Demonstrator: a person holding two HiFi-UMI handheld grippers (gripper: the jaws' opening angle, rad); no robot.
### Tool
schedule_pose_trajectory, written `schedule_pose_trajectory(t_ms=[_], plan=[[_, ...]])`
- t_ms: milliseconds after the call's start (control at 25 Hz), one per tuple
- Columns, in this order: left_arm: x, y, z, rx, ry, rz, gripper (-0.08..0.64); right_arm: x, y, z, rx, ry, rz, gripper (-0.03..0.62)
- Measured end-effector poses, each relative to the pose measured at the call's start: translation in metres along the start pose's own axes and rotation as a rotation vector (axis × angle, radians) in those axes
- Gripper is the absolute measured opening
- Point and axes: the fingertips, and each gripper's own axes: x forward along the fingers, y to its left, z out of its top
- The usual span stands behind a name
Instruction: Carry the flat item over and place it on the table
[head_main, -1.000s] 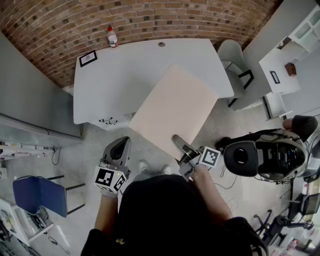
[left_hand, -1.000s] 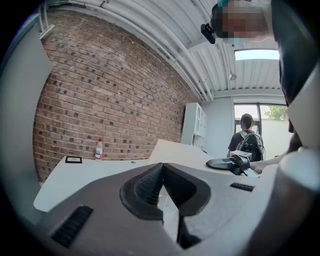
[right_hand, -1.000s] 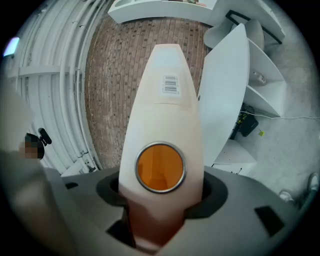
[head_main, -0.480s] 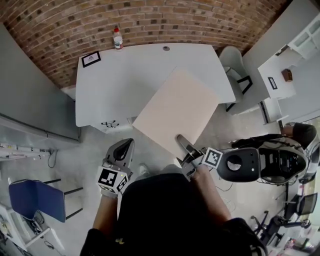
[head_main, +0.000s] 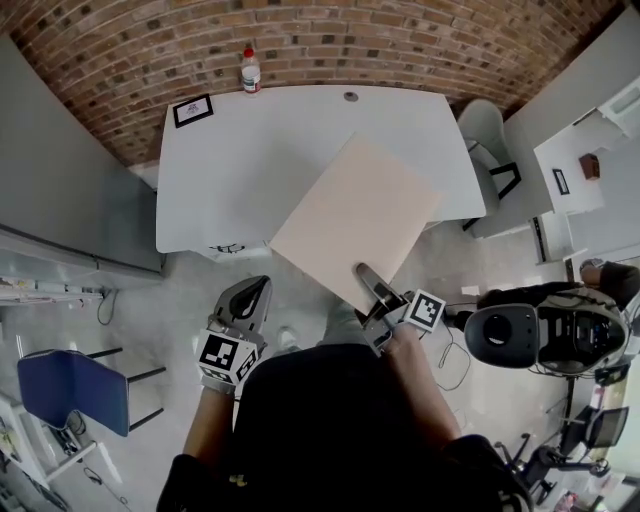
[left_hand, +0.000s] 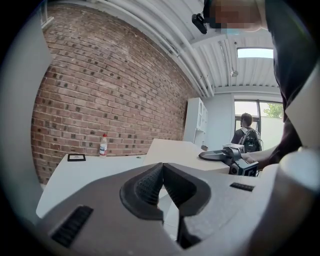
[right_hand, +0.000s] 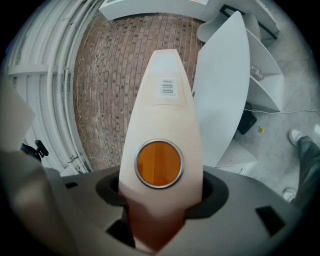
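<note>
A large beige flat board (head_main: 355, 220) hangs level, its far half over the front of the white table (head_main: 250, 140). My right gripper (head_main: 368, 280) is shut on the board's near corner. In the right gripper view the board (right_hand: 162, 115) runs edge-on between the jaws, showing an orange round inset and a barcode sticker, with my right gripper (right_hand: 160, 200) clamped on it. My left gripper (head_main: 252, 292) hangs lower left of the board, shut and empty. In the left gripper view my left gripper (left_hand: 162, 175) has its pads together, with the board (left_hand: 175, 150) ahead.
A bottle (head_main: 251, 70) and a small framed picture (head_main: 192, 110) stand at the table's far edge. A grey chair (head_main: 490, 130) sits right of the table, a blue chair (head_main: 60, 390) at lower left. A black-and-white wheeled machine (head_main: 530, 335) stands at my right. A person (left_hand: 246, 135) stands beyond.
I have come slightly closer to the table with the board still gripped at its corner. The left gripper stays shut at my side. The machine at right has shifted in view.
</note>
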Motion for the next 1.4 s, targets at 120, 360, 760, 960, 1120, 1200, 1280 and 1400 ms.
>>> schedule_pose_trajectory(t_ms=[120, 360, 760, 960, 1120, 1200, 1280, 1400], plan=[[0.022, 0.007, 0.002, -0.003, 0.015, 0.027, 0.005, 0.011, -0.01, 0.02, 0.008, 0.033, -0.011, 0.285], [0.077, 0.011, 0.015, -0.007, 0.031, 0.06, 0.004, 0.033, -0.029, 0.069, -0.001, 0.116, -0.038, 0.287], [0.139, 0.015, 0.028, -0.041, 0.077, 0.178, 0.005, 0.065, -0.073, 0.13, 0.038, 0.248, -0.108, 0.287], [0.161, 0.011, 0.035, -0.051, 0.095, 0.263, 0.004, 0.077, -0.098, 0.16, 0.041, 0.324, -0.155, 0.287], [0.176, 0.009, 0.038, -0.07, 0.089, 0.318, 0.005, 0.092, -0.112, 0.177, 0.064, 0.372, -0.158, 0.287], [0.18, 0.01, 0.038, -0.069, 0.077, 0.344, 0.005, 0.101, -0.117, 0.183, 0.065, 0.399, -0.158, 0.287], [0.182, 0.012, 0.039, -0.076, 0.072, 0.372, 0.005, 0.108, -0.124, 0.187, 0.048, 0.427, -0.176, 0.289], [0.181, 0.015, 0.037, -0.098, 0.101, 0.407, 0.005, 0.12, -0.133, 0.189, 0.052, 0.458, -0.183, 0.291]])
